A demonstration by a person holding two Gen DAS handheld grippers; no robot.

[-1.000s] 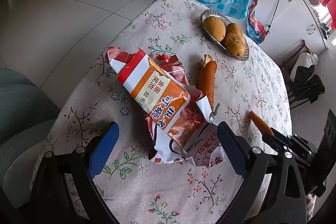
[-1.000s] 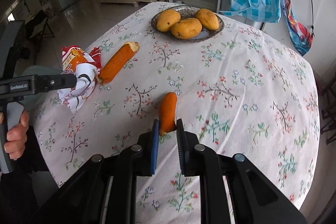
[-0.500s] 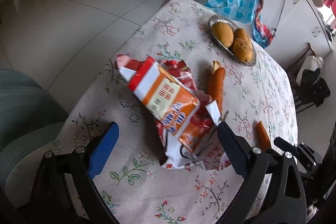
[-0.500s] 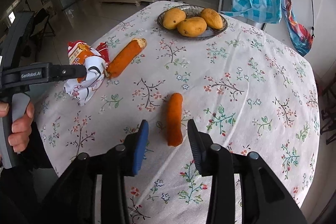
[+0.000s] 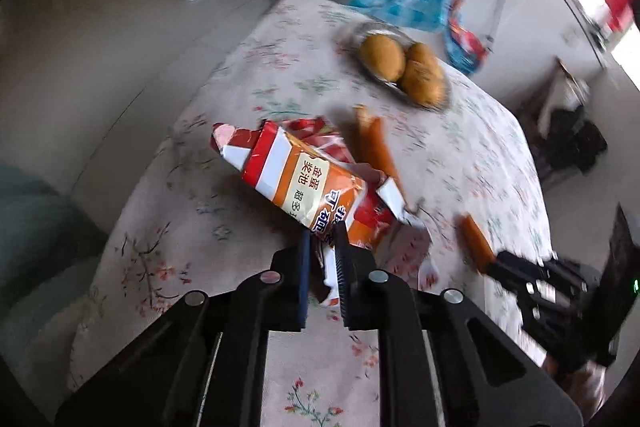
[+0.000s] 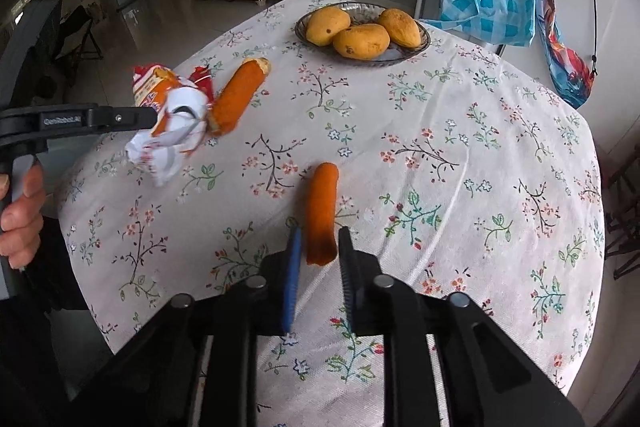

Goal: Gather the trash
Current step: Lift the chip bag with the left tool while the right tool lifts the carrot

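Since a moment ago, my left gripper (image 5: pixel 322 239) has been closing and is now clamping the crumpled snack wrapper (image 5: pixel 308 183) at the desk's (image 6: pixel 460 155) left edge. My right gripper (image 6: pixel 318 247), just closing, is flanking the short carrot piece (image 6: pixel 322 211); whether its pads are touching, I cannot tell.

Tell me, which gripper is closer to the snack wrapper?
Left. The left gripper has just closed on the snack wrapper's near end. The right gripper sits apart, around a short orange piece.
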